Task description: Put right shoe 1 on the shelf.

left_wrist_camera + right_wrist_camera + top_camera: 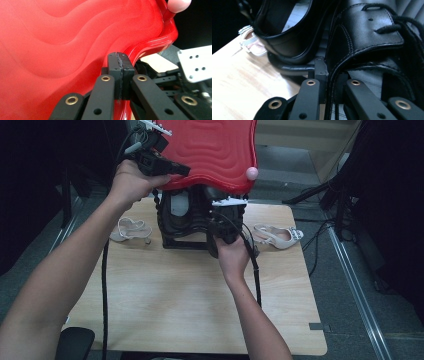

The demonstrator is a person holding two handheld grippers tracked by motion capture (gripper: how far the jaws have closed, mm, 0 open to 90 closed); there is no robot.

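Observation:
A glossy red wavy lid (215, 150) is tilted up above a black shoe box (172, 222) at the table's far side. My left gripper (182, 170) is shut on the lid's rim (150, 50), its pads (115, 63) pinching the red edge. A pink knob (252, 173) sits at the lid's right corner. Under the lid, my right gripper (222, 207) reaches into the box. In the right gripper view its jaws (329, 72) are shut on the collar edge of a black lace-up shoe (367, 32). A second black shoe (287, 32) lies beside it.
Two beige sandals lie on the wooden table (190, 300), one to the left of the box (131, 229) and one to the right (277, 236). Black cables trail from both grippers across the table. Dark stands and floor rails border the table's right side.

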